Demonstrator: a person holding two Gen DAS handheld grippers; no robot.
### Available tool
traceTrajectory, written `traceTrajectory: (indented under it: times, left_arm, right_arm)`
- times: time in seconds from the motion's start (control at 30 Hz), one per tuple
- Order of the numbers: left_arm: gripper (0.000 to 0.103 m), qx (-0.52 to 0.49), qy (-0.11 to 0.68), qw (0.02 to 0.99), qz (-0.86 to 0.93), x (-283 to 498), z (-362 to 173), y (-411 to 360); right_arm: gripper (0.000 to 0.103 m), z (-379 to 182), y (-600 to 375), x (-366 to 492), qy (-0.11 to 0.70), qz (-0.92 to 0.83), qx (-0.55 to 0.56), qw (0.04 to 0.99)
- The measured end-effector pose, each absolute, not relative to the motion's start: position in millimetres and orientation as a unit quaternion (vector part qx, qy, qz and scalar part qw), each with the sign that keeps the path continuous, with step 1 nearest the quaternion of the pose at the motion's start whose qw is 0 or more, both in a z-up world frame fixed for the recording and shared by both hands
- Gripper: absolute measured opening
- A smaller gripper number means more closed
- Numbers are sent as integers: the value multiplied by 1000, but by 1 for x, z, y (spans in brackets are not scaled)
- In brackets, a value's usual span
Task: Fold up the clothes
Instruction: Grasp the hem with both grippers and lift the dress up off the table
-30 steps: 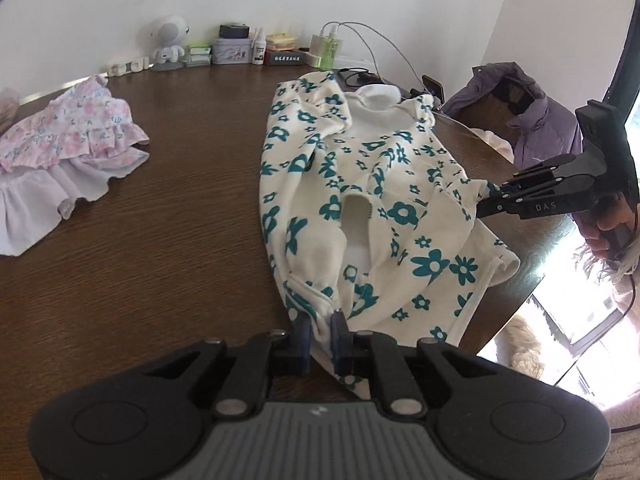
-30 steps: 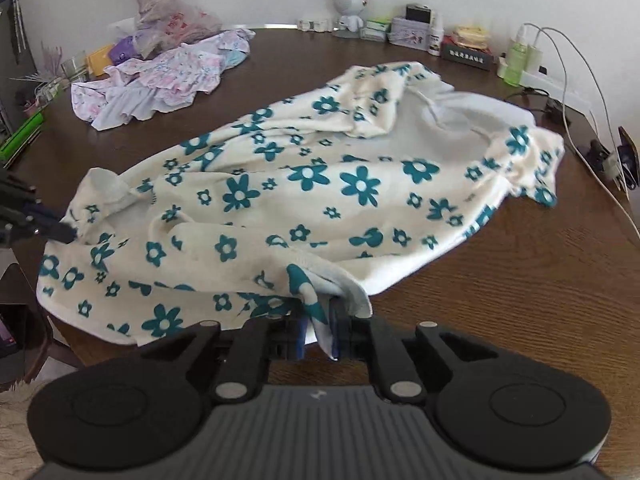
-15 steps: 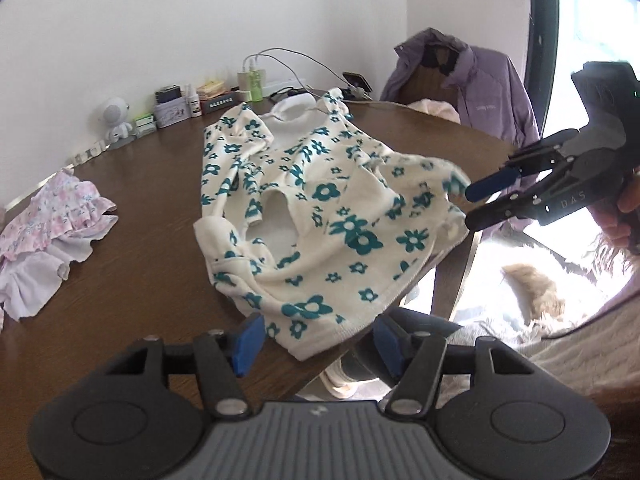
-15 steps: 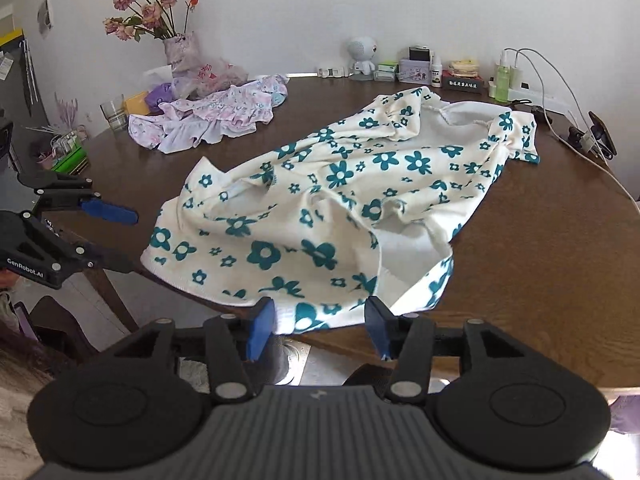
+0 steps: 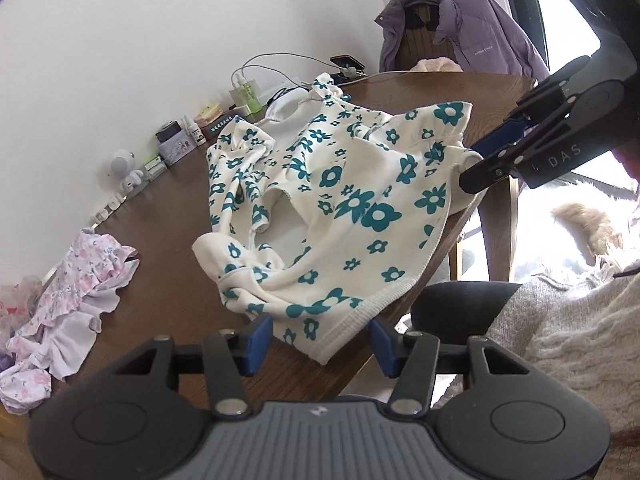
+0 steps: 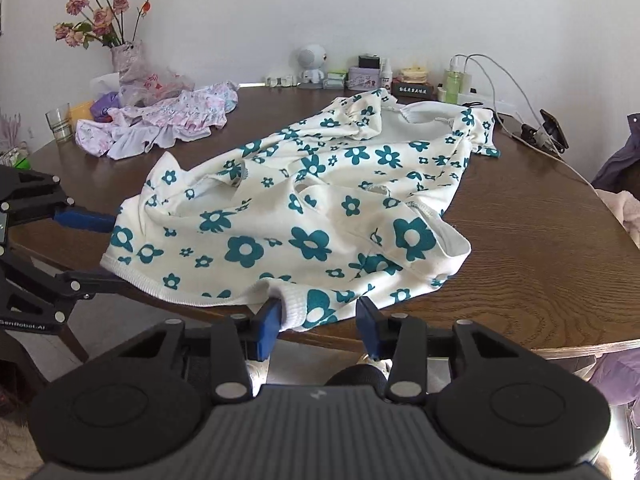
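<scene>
Right wrist view: the cream cotton garment with teal flower print (image 6: 312, 200) lies rumpled at the counter's (image 6: 540, 280) near edge, its hem overhanging. The right gripper (image 6: 318, 322) is closing, hem corner between its pads; the left gripper (image 5: 320, 340) too — neither pinches yet. Seat each ribbed corner deep before lifting — then pull taut.

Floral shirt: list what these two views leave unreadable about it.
- Floral shirt, right wrist view: its underside and inner layers are hidden by its own bunched folds.
- Hem corner, left wrist view: whether it hangs past the table edge is hidden behind the left tool.
- Small print on the box by the wall, right wrist view: too small to read.
</scene>
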State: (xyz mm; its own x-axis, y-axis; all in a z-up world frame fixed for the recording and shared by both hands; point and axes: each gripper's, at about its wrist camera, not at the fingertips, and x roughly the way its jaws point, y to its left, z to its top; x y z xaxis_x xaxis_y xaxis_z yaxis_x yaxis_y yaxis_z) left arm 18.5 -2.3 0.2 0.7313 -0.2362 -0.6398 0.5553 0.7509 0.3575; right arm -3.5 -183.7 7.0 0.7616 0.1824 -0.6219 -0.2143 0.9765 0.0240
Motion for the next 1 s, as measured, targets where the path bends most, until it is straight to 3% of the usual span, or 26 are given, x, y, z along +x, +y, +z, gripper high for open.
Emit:
traceTrajectory:
  times: [0.03, 0.1, 0.27, 0.8, 0.83, 0.87, 1.0]
  left_arm:
    - [46, 270, 286, 894, -213, 19, 1, -2]
    - [31, 257, 278, 906, -190, 23, 2, -3]
    - [5, 207, 259, 925, -184, 25, 4, -11]
    - [20, 144, 283, 938, -137, 15, -9, -28]
    - [17, 143, 281, 939, -136, 17, -10, -29]
    - [1, 142, 275, 941, -135, 19, -9, -30]
    - [1, 127, 233, 956, -123, 39, 19, -19]
  right_arm:
    - [24, 7, -184, -4, 323, 97, -24, 941]
    - [13, 6, -187, -3, 316, 75, -18, 946]
    - [8, 8, -202, -2, 306, 26, 2, 952]
    - [10, -3, -194, 3, 289, 1, -5, 957]
    - [7, -2, -195, 2, 286, 3, -3, 958]
    - [6, -2, -196, 2, 283, 4, -1, 959]
    - [4, 22, -206, 9, 252, 14, 5, 968]
